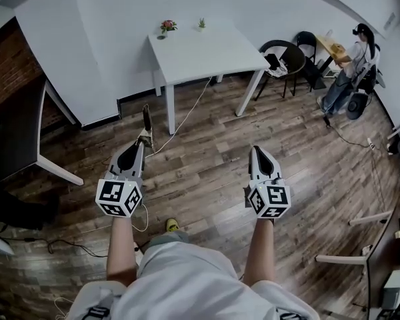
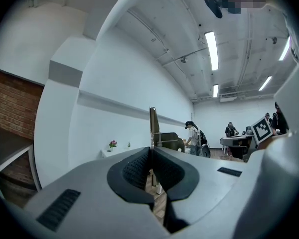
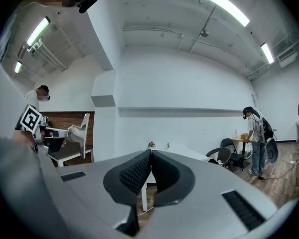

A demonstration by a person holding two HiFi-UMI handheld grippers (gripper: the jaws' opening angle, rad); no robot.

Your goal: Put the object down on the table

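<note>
My left gripper (image 1: 142, 141) is shut on a thin flat object (image 1: 147, 119) that stands upright out of its tips. In the left gripper view the object (image 2: 153, 126) rises edge-on from the closed jaws (image 2: 151, 151). The right gripper view shows the object (image 3: 84, 128) from the side, as a pale slab. My right gripper (image 1: 257, 150) is level beside the left one, its jaws (image 3: 150, 152) shut with nothing between them. The white table (image 1: 207, 55) stands ahead across the wooden floor, well beyond both grippers.
A small flower pot (image 1: 167, 27) and a green plant (image 1: 201, 23) sit at the table's far edge. Black chairs (image 1: 283, 57) and a person (image 1: 357, 62) are at the right. A dark table (image 1: 17, 135) stands left. A cable (image 1: 187, 115) runs over the floor.
</note>
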